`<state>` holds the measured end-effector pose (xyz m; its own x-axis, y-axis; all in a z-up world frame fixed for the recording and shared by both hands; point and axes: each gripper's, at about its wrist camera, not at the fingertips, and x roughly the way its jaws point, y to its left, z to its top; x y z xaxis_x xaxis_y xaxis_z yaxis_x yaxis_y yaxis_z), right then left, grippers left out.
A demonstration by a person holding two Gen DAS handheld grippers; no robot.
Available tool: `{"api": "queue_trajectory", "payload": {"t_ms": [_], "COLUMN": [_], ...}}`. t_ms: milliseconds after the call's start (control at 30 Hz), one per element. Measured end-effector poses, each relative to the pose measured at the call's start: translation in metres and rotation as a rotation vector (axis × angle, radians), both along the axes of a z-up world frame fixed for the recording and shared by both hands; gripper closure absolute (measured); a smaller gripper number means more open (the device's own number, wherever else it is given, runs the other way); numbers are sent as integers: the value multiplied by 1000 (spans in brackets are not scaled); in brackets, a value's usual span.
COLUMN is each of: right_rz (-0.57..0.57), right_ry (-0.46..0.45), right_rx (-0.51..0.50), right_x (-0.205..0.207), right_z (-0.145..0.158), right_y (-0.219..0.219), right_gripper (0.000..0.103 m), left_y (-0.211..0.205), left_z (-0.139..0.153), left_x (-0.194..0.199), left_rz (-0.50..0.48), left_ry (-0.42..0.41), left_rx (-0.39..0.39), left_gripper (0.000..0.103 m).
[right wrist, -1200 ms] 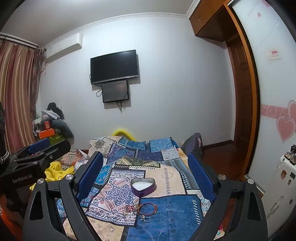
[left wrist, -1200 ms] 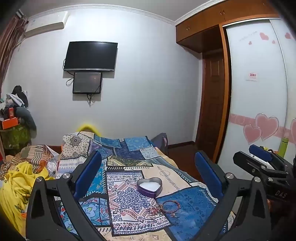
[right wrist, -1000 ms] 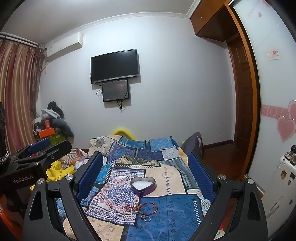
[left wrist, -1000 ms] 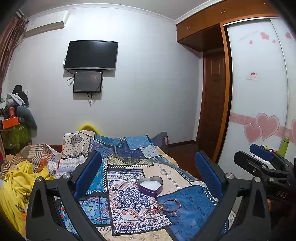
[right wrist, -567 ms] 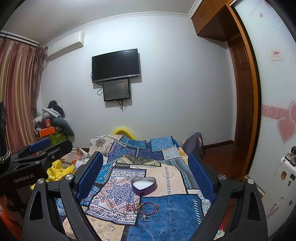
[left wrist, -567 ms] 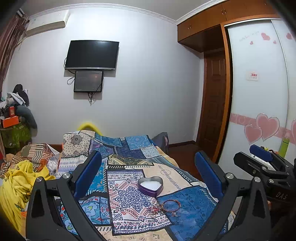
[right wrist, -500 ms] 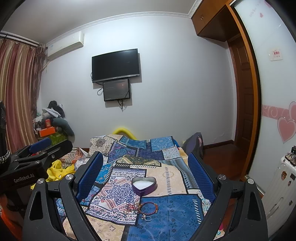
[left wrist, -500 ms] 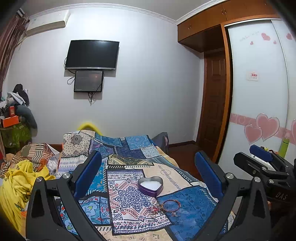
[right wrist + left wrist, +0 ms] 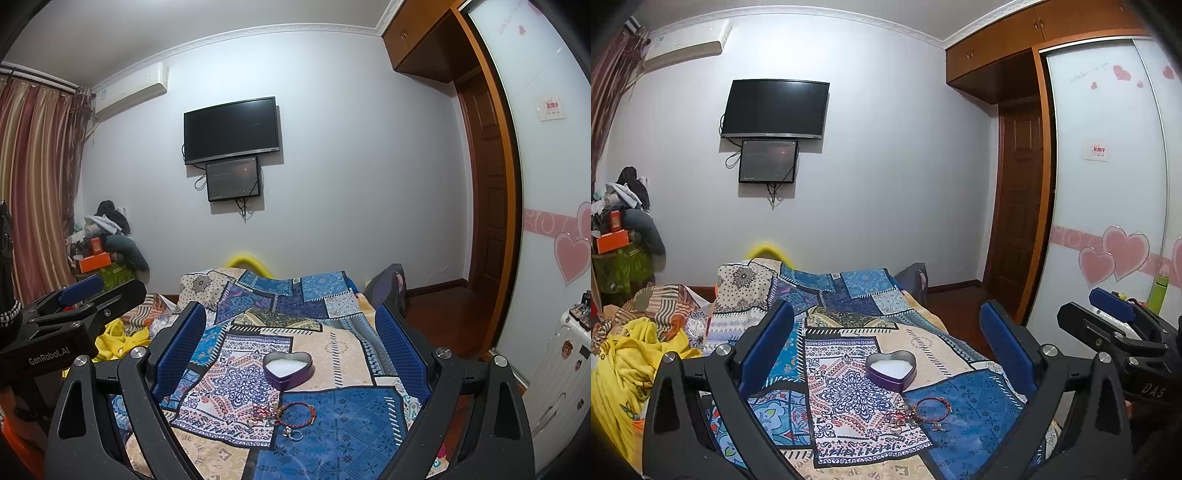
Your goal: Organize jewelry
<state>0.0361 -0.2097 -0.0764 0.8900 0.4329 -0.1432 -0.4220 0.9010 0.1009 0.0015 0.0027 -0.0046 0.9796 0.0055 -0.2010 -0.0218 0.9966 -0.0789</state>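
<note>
Well above the patchwork bedspread (image 9: pixel 967 417), the left gripper (image 9: pixel 886 347) and the right gripper (image 9: pixel 290 341) hang side by side, each with jaws spread wide and nothing between them. A heart-shaped tin (image 9: pixel 288 369) sits open on the quilt, with a tangle of bracelets (image 9: pixel 284 415) and a ring (image 9: pixel 293 435) just in front of it.

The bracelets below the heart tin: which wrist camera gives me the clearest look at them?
Right wrist. The bracelets lie nearly centred between its open fingers, with the red loop and the small ring beside it separable. The left wrist view shows the same pile off to the right, more tangled-looking, near the heart tin.
</note>
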Motion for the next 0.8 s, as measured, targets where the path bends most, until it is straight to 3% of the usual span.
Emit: {"api": "queue_trajectory", "payload": {"t_ms": [800], "right_rz": [2], "right_ry": [2], "right_rx": [0], "right_x": [-1], "right_z": [0], "right_y": [1], "right_gripper": [11], "left_y": [1], "left_z": [-3], "left_x": [2], "left_rz": [2], "left_ry": [6], "left_rx": [-6], "left_gripper": [2]}}
